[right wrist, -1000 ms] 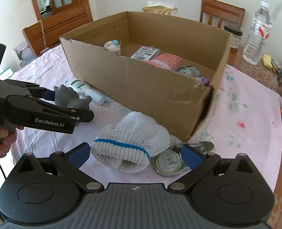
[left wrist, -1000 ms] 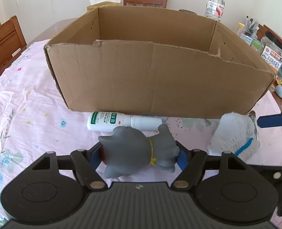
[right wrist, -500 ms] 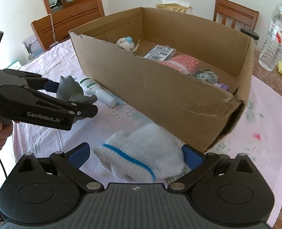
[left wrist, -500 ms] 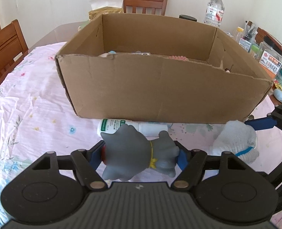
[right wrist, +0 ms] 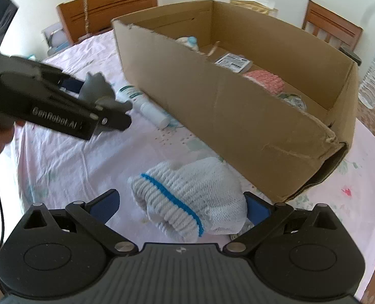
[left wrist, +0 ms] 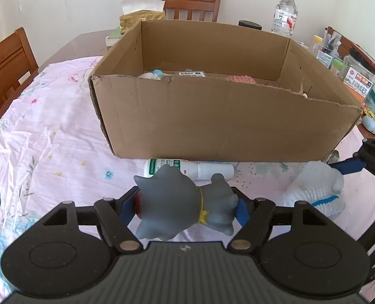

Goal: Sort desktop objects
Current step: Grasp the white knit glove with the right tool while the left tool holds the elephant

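My left gripper (left wrist: 184,206) is shut on a grey cat toy (left wrist: 177,202) with a yellow collar and holds it above the tablecloth, in front of the cardboard box (left wrist: 225,124). It also shows in the right wrist view (right wrist: 98,90). My right gripper (right wrist: 181,205) is open, its blue pads either side of a white knitted glove (right wrist: 187,197) with a blue stripe, lying by the box's near corner. A white tube with a green label (left wrist: 187,168) lies against the box wall. The box (right wrist: 238,106) holds several items.
A pink floral tablecloth (left wrist: 48,139) covers the table. A water bottle (left wrist: 285,12), jars and small clutter (left wrist: 352,76) stand at the back right. Wooden chairs (left wrist: 7,60) surround the table. A tissue box (left wrist: 141,16) sits behind the box.
My left gripper has risen with the cat toy, so the box's inside now shows. My right gripper has moved forward around the glove, hiding the round tin beside it.
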Demonstrator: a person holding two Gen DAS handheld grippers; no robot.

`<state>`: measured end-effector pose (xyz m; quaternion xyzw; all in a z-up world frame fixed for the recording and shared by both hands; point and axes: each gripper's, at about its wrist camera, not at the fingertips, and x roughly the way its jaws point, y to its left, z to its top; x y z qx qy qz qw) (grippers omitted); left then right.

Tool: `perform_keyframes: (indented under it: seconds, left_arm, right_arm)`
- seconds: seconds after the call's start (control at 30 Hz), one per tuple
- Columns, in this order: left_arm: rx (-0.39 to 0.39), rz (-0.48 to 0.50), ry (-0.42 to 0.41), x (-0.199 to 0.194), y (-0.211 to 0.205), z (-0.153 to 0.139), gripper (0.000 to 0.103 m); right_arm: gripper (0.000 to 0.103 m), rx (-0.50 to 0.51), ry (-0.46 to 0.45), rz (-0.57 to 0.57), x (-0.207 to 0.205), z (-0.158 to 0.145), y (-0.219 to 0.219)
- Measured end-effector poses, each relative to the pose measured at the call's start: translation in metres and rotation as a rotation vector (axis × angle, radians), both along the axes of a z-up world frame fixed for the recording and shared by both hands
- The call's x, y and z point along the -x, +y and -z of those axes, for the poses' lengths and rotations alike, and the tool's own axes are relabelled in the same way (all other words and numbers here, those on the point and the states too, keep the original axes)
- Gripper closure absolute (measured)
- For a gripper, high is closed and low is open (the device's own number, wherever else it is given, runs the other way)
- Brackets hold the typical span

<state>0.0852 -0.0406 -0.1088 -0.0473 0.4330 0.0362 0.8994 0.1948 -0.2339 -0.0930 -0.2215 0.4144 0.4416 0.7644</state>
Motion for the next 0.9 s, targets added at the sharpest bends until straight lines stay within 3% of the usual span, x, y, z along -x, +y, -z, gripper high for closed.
perform_keyframes:
  seconds: [0.43,0.6,0.9]
  left_arm:
    - [-0.023,0.057,-0.009,0.008,0.001,-0.009,0.029]
    - [-0.020,0.071,-0.014,0.011,0.002,-0.013,0.029]
    - [-0.016,0.097,-0.035,0.017,0.003,-0.027,0.029]
  right_arm:
    - [0.001,0.025,-0.022,-0.048,-0.006,0.007,0.009]
    - [0.010,0.030,-0.033,-0.032,-0.006,0.006,0.008]
    - [0.015,-0.001,-0.030,-0.017,-0.005,-0.008,0.003]
